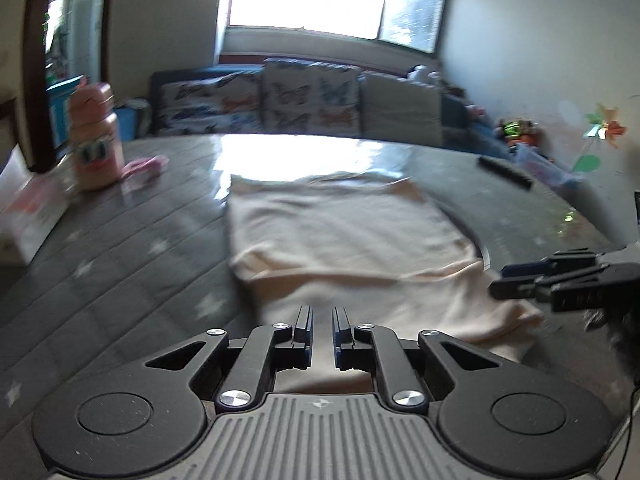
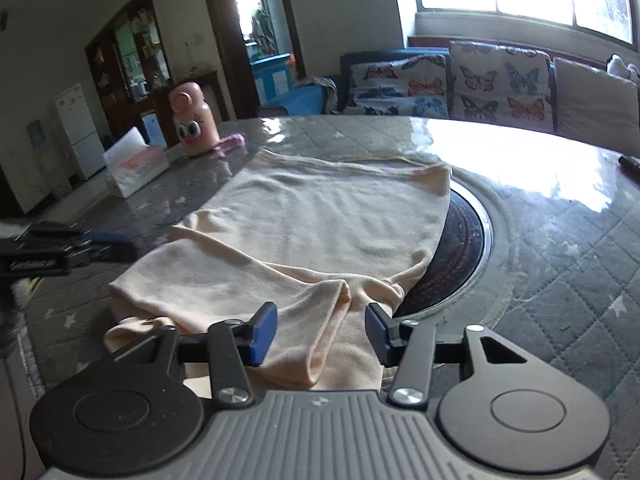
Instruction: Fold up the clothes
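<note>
Left claw (image 1: 322,328) hovers over the near edge of the cloth (image 1: 340,232), its jaws nearly closed with a narrow gap and nothing between them. My right claw (image 2: 322,332) stands released, jaws wide, with a folded ridge of cloth (image 2: 304,240) lying between the blue pads (image 2: 262,334), untouched as far as I can tell. That cream cloth lies spread on the table (image 2: 560,248), partly covering the round dark inset (image 2: 456,248). One pink bottle (image 2: 193,124) stands at the far left.

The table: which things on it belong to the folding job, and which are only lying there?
For the job: cream garment; left gripper; right gripper.

Lying about: pink bottle; tissue box; pink cloth; black remote.
</note>
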Demonstrator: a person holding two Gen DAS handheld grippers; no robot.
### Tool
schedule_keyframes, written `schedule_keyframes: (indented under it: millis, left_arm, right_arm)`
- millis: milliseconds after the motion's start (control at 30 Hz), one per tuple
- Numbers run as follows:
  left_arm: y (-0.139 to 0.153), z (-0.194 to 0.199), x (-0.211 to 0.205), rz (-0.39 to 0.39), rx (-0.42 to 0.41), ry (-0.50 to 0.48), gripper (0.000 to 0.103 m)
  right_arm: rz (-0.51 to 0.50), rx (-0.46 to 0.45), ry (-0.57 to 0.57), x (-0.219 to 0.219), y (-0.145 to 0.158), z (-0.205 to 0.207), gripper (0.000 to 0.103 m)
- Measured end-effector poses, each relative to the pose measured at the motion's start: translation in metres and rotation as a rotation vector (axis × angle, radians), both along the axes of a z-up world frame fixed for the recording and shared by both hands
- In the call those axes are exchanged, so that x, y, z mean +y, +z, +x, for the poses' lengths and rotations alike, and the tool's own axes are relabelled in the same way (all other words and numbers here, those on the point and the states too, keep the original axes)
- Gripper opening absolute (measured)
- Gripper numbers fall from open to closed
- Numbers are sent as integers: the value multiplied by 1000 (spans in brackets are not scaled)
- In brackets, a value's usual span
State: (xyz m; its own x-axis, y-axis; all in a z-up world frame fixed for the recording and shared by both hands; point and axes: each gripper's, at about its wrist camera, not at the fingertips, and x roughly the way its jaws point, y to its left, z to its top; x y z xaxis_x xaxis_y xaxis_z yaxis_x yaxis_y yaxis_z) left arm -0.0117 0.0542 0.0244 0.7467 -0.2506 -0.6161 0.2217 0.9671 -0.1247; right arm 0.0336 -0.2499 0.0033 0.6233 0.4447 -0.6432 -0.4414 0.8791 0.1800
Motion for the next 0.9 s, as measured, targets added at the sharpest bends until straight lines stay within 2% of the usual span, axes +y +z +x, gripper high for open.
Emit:
schedule_keyframes:
  millis: [67, 167, 300, 433, 500, 533, 567, 733, 900]
  left_arm:
    - [-5, -5, 9, 5, 12, 11, 18]
    - [-9, -13, 9, 26, 9, -13, 25]
    - [-12, -20, 2, 63, -11, -47, 32]
    - [-17, -19, -5, 103, -27, -72, 34]
    - [-19, -18, -7, 126, -34, -81, 29]
    - [-20, -18, -8, 133, -36, -81, 15]
    - [-21, -18, -7, 135, -33, -79, 9]
    - [-23, -19, -3, 140, -42, -69, 5]
    - [-24, -19, -1, 145, -29, -69, 5]
  right_arm:
    - [-14, 11, -4, 4, -5, 6, 44]
    - [-39, 14, -7, 9, -9, 11, 35]
    - [-66, 5, -10, 13, -9, 11, 11]
    - [-89, -29, -9, 18, -3, 7, 5]
    - [-99, -58, -4, 20, 3, 5, 4]
    - [-101, -72, -3, 21, 6, 4, 4]
    - [-103, -85, -2, 22, 9, 3, 4]
    - [-103, -119, -7, 24, 17, 8, 4]
    - [-126, -50, -36, 21, -4, 18, 7]
